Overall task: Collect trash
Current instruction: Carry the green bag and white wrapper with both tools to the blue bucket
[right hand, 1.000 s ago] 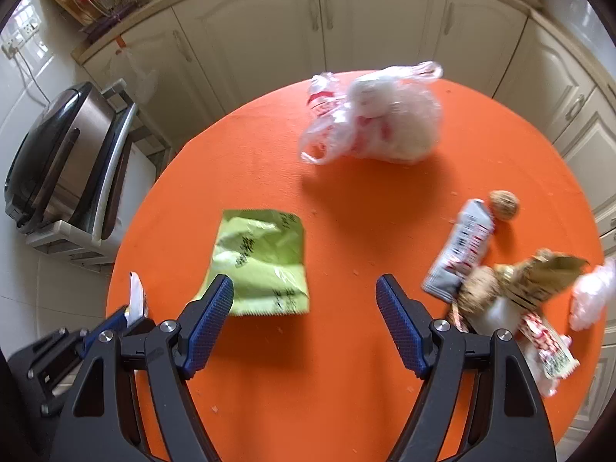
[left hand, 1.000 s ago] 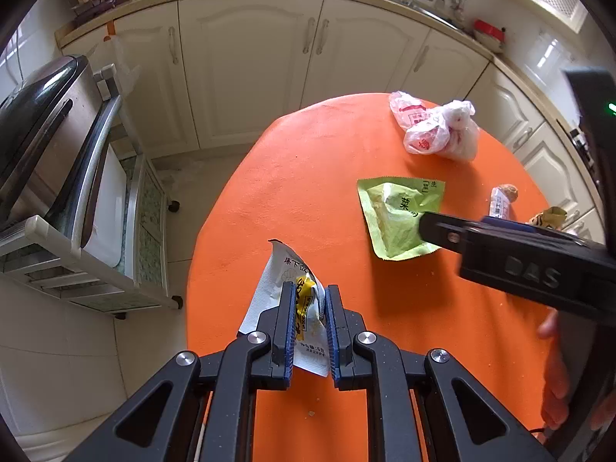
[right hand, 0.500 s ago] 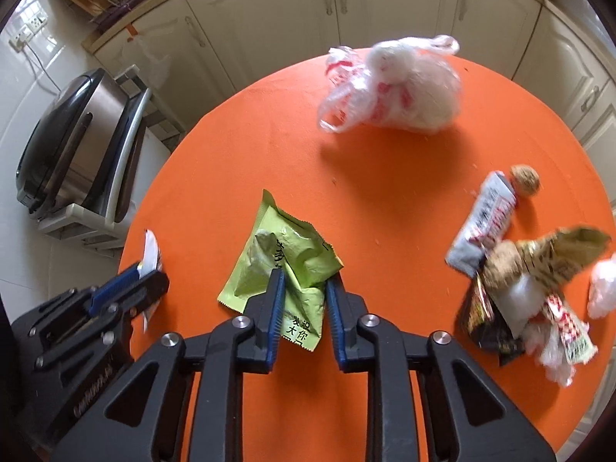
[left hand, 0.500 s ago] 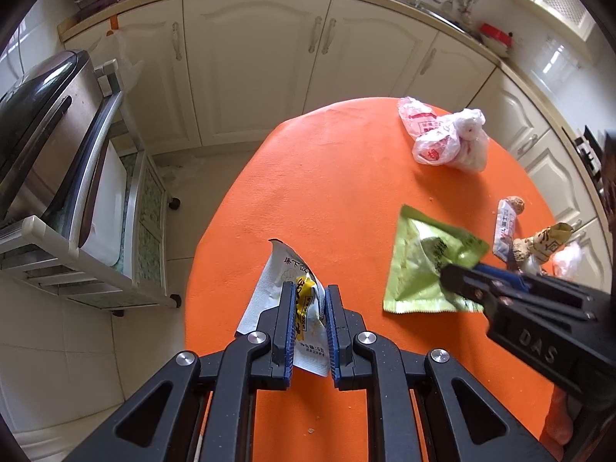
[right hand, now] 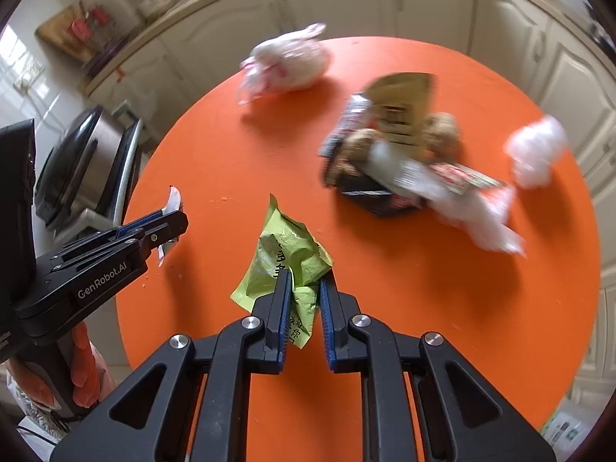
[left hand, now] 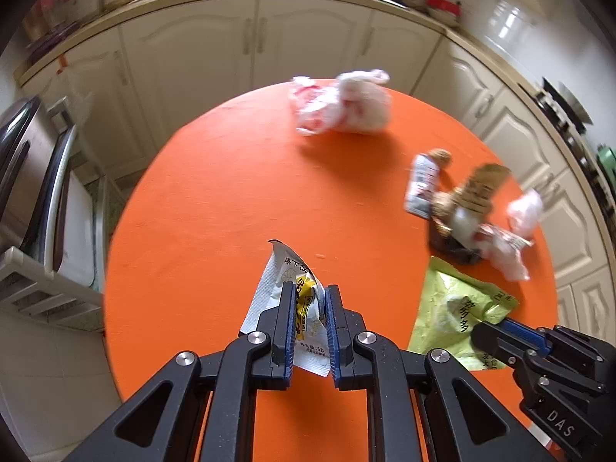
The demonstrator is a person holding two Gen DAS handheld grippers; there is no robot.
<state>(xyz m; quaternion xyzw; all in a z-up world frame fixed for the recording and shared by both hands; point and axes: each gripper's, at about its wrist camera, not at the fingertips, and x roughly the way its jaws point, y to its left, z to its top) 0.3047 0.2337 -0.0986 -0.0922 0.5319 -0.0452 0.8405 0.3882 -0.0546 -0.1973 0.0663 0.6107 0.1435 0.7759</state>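
My left gripper (left hand: 310, 300) is shut on a white and yellow sachet wrapper (left hand: 287, 277) and holds it above the round orange table (left hand: 215, 200). My right gripper (right hand: 302, 288) is shut on a crumpled green wrapper (right hand: 288, 254), lifted off the table; this wrapper shows in the left wrist view (left hand: 456, 308) too. The left gripper also shows in the right wrist view (right hand: 169, 227) with the white wrapper (right hand: 173, 200). A pile of wrappers and nuts (right hand: 400, 154) lies right of centre. A white plastic bag (right hand: 287, 63) sits at the far side.
A white tissue ball (right hand: 537, 150) lies near the table's right edge. An oven on a rack (left hand: 27, 192) stands left of the table. Cream kitchen cabinets (left hand: 250, 42) run behind it. A person's orange-gloved hand (right hand: 81, 365) holds the left gripper.
My right gripper closed on the green wrapper and lifted it, crumpling it. Both grippers have swung right, toward the pile of wrappers. The left gripper still holds its wrapper.
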